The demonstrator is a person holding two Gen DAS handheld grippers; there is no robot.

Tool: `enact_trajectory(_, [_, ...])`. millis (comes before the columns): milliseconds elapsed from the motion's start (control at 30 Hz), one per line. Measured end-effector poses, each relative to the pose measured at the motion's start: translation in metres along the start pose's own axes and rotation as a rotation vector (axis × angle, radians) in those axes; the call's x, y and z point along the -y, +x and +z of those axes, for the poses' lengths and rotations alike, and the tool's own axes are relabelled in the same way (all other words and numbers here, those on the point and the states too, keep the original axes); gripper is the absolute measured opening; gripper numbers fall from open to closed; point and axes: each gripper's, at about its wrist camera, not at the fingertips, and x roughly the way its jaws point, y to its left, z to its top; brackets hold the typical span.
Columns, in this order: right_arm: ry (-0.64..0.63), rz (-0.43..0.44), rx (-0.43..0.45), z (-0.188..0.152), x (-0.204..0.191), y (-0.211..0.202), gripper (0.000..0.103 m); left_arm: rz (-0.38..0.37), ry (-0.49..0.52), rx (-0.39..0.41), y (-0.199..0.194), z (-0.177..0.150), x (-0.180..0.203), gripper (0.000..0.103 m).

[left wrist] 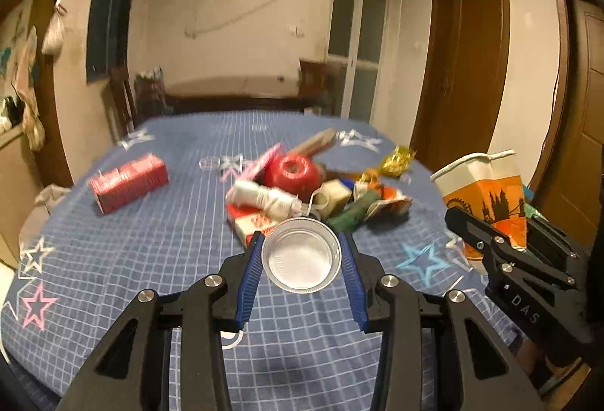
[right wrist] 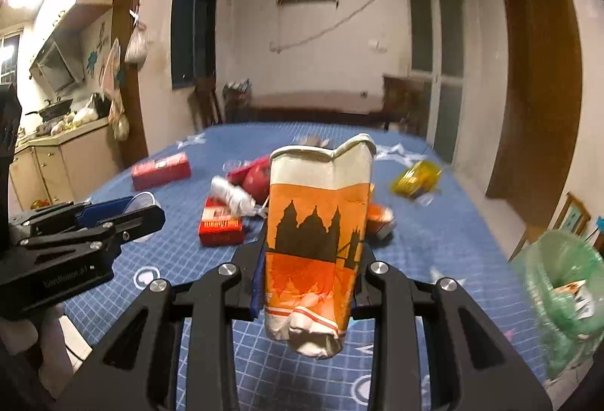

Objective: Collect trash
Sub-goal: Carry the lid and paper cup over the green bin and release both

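My left gripper (left wrist: pixel 302 241) is shut on a clear plastic cup (left wrist: pixel 302 256), its blue pads pressing the cup's sides while the round mouth faces the camera. It hangs above the blue star-print tablecloth (left wrist: pixel 151 260). My right gripper (right wrist: pixel 313 248) is shut on a crushed orange-and-white paper cup (right wrist: pixel 317 222) with a black skyline print, held upright with its dented bottom hanging low. In the left wrist view the paper cup (left wrist: pixel 483 184) and right gripper (left wrist: pixel 494 218) are at the right. In the right wrist view the left gripper (right wrist: pixel 143 211) is at the left.
A trash pile lies mid-table: a red apple (left wrist: pixel 290 173), a white roll (left wrist: pixel 264 197), a red-white pack (left wrist: pixel 253 222) and a gold wrapper (left wrist: pixel 396 156). A red box (left wrist: pixel 128 180) lies to the left. A green-lined bin (right wrist: pixel 562 297) stands off the table's right edge.
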Motion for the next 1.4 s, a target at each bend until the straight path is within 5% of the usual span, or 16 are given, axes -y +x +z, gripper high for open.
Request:
enact_trajectory(233, [0.007,-0.025,0.042,0.009,0.007,-0.02,0.029,-0.01,0.017,0.066,-0.023,0.009,0.019,0.042])
enact_trajectory(700, [0.009,-0.048,0.037,0.021,0.016,-0.032,0.029,-0.041,0.055,0.061,-0.012,0.025,0.042,0.042])
enact_trajectory(1400, [0.104,-0.272,-0.071,0.045,0.159,-0.052,0.029,-0.272,0.2,0.013,0.068,0.08,0.182,0.042])
